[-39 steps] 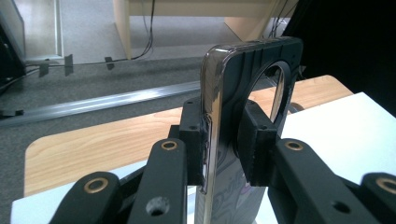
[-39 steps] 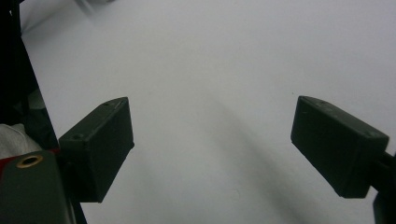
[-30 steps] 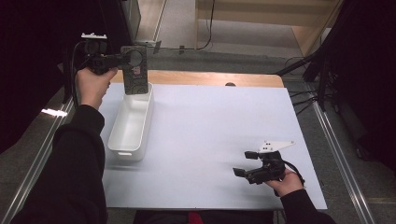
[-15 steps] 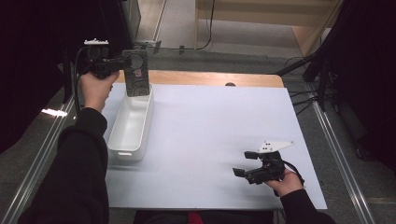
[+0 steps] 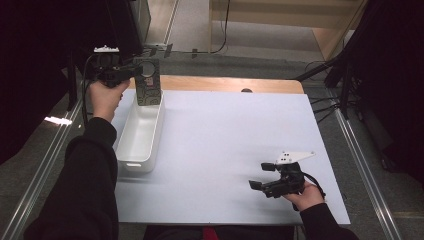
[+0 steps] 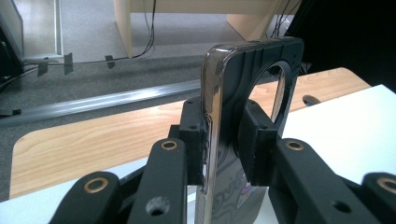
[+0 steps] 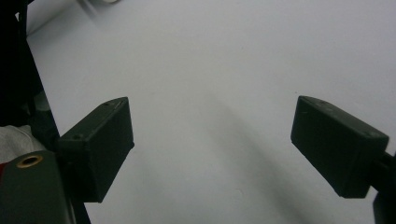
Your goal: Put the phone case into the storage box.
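- Right gripper (image 5: 264,176): rests low on the white table (image 5: 235,135) at the near right corner, jaws wide apart, nothing between them; same spot as a second ago.
- White tub (image 5: 140,134): stands at the table's left side, unmoved.
- Left gripper (image 5: 134,74): jaws clamped on the dark phone case (image 5: 148,82), which hangs upright over the tub's far end, lower than a second ago.
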Demonstrator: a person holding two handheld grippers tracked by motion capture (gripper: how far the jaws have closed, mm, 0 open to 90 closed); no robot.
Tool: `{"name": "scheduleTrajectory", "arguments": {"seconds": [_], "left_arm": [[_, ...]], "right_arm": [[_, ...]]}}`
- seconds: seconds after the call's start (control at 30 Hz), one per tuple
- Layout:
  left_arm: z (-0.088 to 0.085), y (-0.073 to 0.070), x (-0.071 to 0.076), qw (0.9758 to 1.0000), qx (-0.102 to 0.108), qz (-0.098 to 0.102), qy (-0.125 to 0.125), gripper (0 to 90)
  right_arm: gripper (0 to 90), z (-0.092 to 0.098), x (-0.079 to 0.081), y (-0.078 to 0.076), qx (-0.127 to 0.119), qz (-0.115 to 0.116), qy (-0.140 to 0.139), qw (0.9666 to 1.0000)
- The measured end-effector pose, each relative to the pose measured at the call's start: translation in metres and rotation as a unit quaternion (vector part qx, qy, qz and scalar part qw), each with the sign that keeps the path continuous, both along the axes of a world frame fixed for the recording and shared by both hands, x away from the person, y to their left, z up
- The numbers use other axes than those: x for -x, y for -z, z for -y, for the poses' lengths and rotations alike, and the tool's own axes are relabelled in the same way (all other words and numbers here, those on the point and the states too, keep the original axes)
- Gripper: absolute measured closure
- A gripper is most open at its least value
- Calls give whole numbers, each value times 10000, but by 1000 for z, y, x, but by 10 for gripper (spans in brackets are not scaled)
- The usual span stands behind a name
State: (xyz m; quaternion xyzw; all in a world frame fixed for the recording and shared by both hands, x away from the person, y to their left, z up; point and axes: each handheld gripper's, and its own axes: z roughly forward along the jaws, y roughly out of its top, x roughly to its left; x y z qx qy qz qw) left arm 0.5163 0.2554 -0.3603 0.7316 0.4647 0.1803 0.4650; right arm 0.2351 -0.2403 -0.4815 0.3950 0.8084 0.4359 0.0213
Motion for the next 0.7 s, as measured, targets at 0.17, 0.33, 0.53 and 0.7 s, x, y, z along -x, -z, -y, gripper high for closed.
{"name": "scheduleTrajectory", "arguments": {"seconds": [0.17,0.33,0.53,0.7], "left_arm": [[-2,6,-2,10000,1,-2,26,729],[-4,11,-2,10000,-34,-42,25,729],[-6,22,-4,9999,20,-128,8,728],[-7,30,-4,9998,23,-201,-17,728]], "right_arm": [[122,1,1,0,-5,-11,34,10000],[122,5,0,0,-5,-2,80,10000],[122,5,0,1,-1,-21,99,9999],[122,5,0,1,4,-5,99,10000]]}}
